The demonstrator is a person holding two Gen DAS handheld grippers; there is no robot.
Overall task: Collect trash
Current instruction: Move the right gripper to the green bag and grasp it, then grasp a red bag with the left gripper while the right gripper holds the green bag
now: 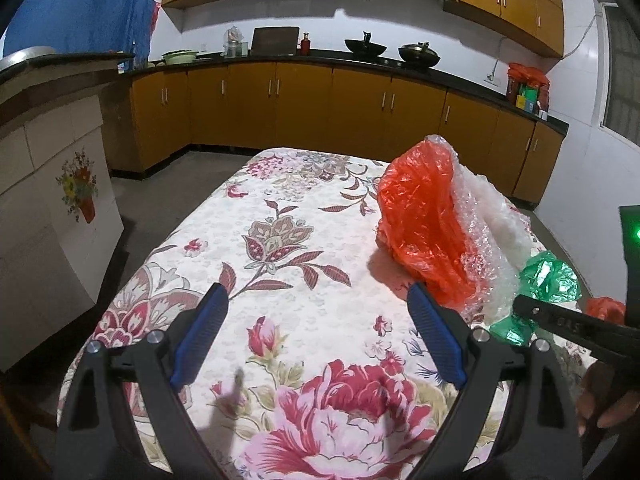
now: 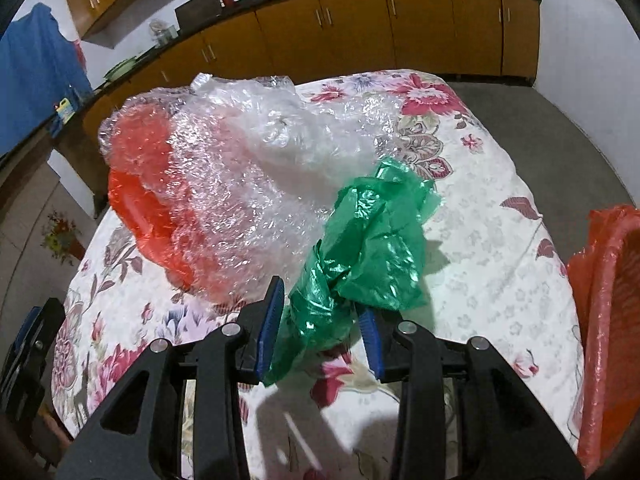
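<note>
My right gripper is shut on a crumpled green plastic bag, which sticks up between its blue pads above the floral table. The green bag also shows in the left wrist view, held by the right gripper. A red plastic bag wrapped in clear bubble wrap lies on the table to the right of my left gripper, which is open and empty. In the right wrist view the red bag and bubble wrap lie left of the green bag.
An orange bag-lined bin stands at the table's right edge. Wooden kitchen cabinets with a black counter run behind the table. A white cabinet stands to the left. Grey floor surrounds the table.
</note>
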